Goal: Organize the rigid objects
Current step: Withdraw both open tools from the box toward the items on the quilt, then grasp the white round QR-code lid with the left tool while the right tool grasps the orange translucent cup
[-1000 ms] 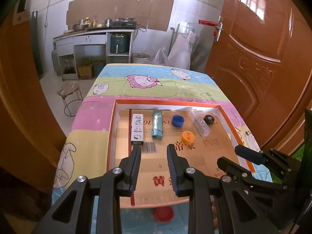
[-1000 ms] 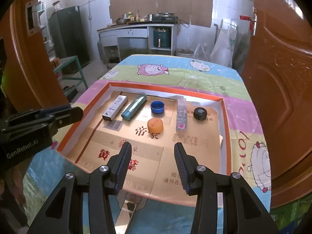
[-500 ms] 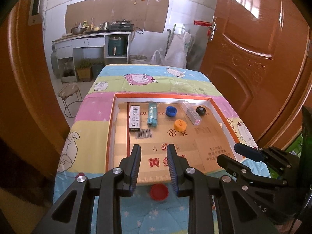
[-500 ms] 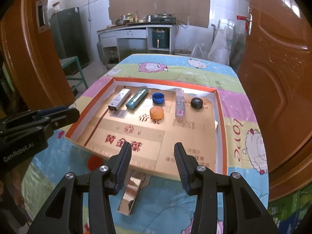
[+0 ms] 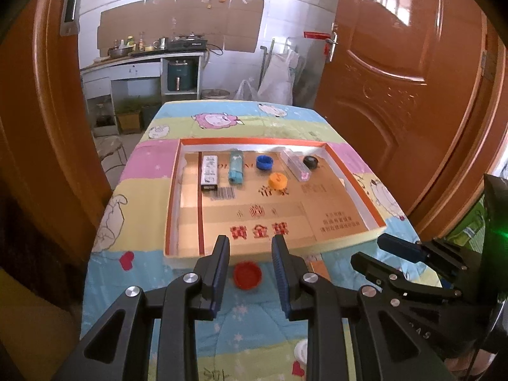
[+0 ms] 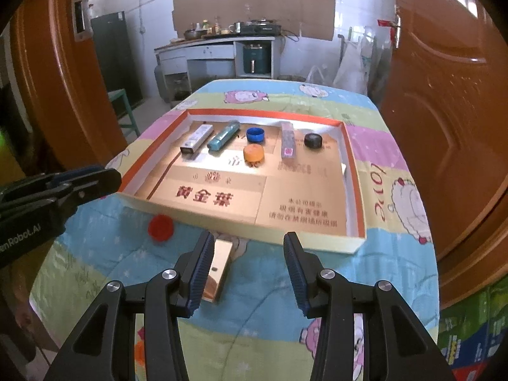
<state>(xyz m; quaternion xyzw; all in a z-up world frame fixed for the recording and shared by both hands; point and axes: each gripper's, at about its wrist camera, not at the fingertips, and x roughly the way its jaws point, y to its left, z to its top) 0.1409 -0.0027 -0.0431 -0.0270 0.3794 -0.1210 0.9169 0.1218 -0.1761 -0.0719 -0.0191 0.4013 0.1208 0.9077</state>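
You've got a shallow orange-rimmed cardboard tray [image 5: 173,197] holding, along its far end left to right: white flat box [image 5: 210,173], teal tube [image 5: 235,167], blue cap [image 5: 264,162], clear rectangular case [image 5: 296,165], black cap [image 5: 310,161]; orange cap [image 5: 278,180] sits nearer. Outside, near edge: red cap [image 5: 247,275], gold box [image 6: 218,269], both flat.

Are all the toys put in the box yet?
Not yet. Six things already lie in the tray. Both the left gripper and right gripper are open and empty. The red cap and the gold box wait outside on the blanket.
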